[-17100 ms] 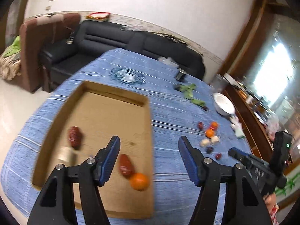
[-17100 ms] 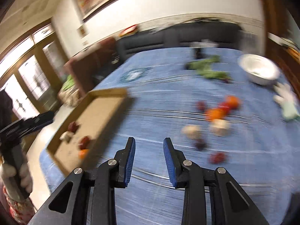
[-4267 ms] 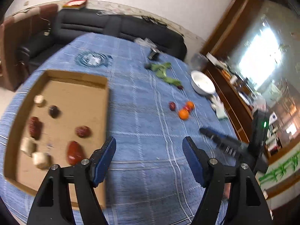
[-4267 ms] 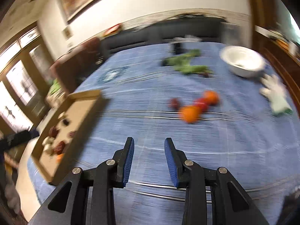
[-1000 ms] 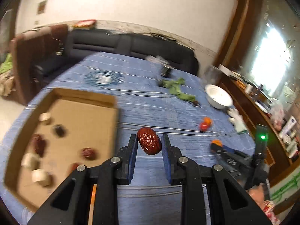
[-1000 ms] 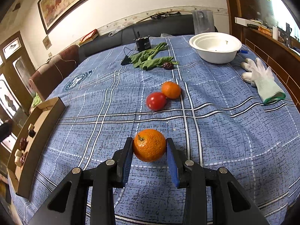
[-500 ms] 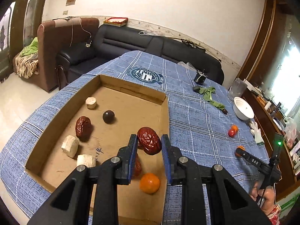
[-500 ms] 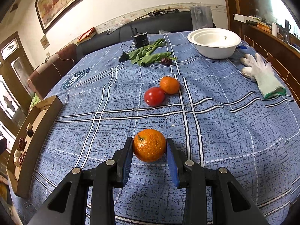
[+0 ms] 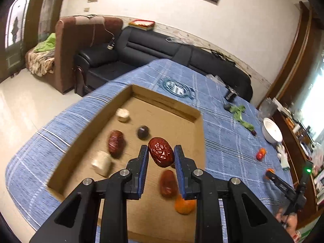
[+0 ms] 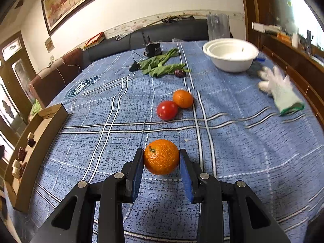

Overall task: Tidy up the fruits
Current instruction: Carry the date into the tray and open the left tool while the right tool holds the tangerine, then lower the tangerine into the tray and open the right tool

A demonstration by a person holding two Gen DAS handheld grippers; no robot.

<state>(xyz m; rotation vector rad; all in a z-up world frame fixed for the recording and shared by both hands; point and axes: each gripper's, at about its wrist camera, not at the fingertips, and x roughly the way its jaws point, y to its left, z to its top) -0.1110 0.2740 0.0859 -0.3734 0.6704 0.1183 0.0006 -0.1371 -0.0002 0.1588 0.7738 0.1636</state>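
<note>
My left gripper (image 9: pixel 160 156) is shut on a red date (image 9: pixel 161 155) and holds it above the cardboard tray (image 9: pixel 85 139). In the tray lie two more dates (image 9: pixel 115 144), a dark round fruit (image 9: pixel 143 132), an orange (image 9: pixel 184 206) and white chunks (image 9: pixel 101 163). My right gripper (image 10: pixel 162 159) is shut on an orange (image 10: pixel 161 156) above the blue tablecloth. A tomato (image 10: pixel 167 110) and a second orange (image 10: pixel 182 98) lie farther ahead. The tray shows at the left edge of the right wrist view (image 10: pixel 38 151).
A white bowl (image 10: pixel 230 55), a white glove (image 10: pixel 280 90), green leaves (image 10: pixel 162 64) with a dark date (image 10: pixel 180 73) and a black device (image 10: pixel 152 49) sit at the far side. A black sofa (image 9: pixel 141 54) stands beyond the table.
My left gripper has moved closer over the tray with the date. My right gripper still holds the orange, hardly moved.
</note>
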